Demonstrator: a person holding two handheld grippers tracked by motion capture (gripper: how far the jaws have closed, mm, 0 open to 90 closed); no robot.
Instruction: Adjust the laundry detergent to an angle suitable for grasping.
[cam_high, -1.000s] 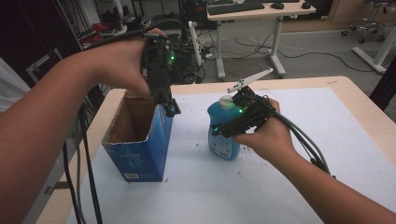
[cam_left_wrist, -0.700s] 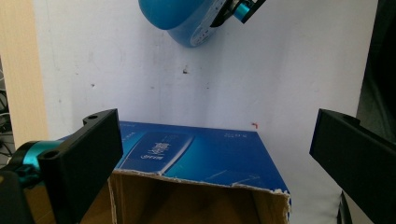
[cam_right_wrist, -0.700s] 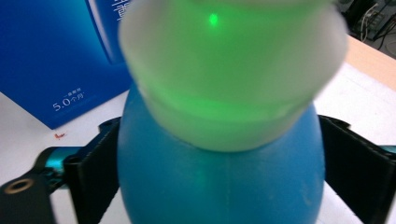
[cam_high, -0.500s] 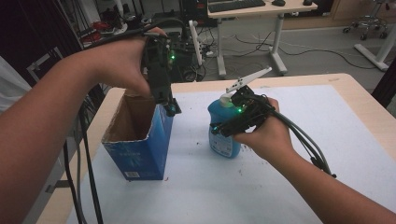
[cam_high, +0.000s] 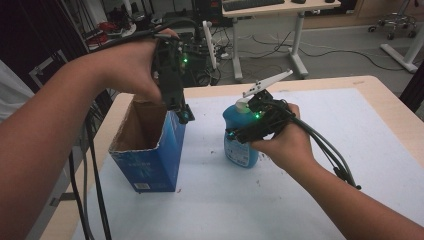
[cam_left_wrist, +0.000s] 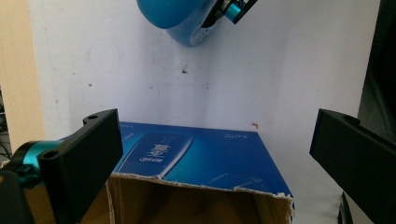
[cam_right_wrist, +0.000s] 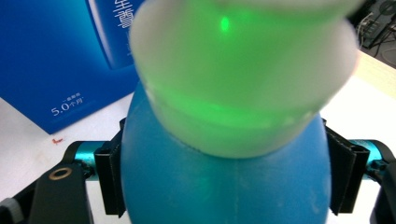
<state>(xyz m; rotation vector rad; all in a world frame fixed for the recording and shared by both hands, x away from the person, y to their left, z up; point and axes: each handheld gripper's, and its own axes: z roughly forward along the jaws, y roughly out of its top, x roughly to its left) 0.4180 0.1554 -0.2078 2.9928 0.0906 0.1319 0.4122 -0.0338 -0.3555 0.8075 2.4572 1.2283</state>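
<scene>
The open blue carton (cam_high: 150, 150) stands upright on the white mat (cam_high: 310, 200) that covers the wooden table (cam_high: 395, 117), and everything else sits in relation to it. Its top is torn open, showing brown cardboard inside, and white print runs down its blue sides. Beyond the table's far edge, behind the carton, are a desk frame (cam_high: 295, 45), loose cables on the floor (cam_high: 320, 47) and the wheeled foot of a chair (cam_high: 395, 22).

The left gripper (cam_high: 184, 116) hangs over the carton's far right corner, its jaws spread wide with nothing between them; in the left gripper view the torn rim (cam_left_wrist: 196, 184) lies below the gap. This gripper and its forearm crowd the space above the carton's mouth.

The blue bottle (cam_high: 240, 137) stands upright on the mat just to the right of the carton, close to it but apart. It is a rounded, squat bottle in bright blue with a pale label low on its front and a broad whitish cap (cam_right_wrist: 243, 70), tinged green by the gripper's lamp.

The right gripper (cam_high: 239, 134) comes at the bottle from the side away from the carton. Its jaws have just been closing, and in the right gripper view the two pads (cam_right_wrist: 112, 182) sit flat against either side of the bottle's shoulder below the cap, gripping it.
</scene>
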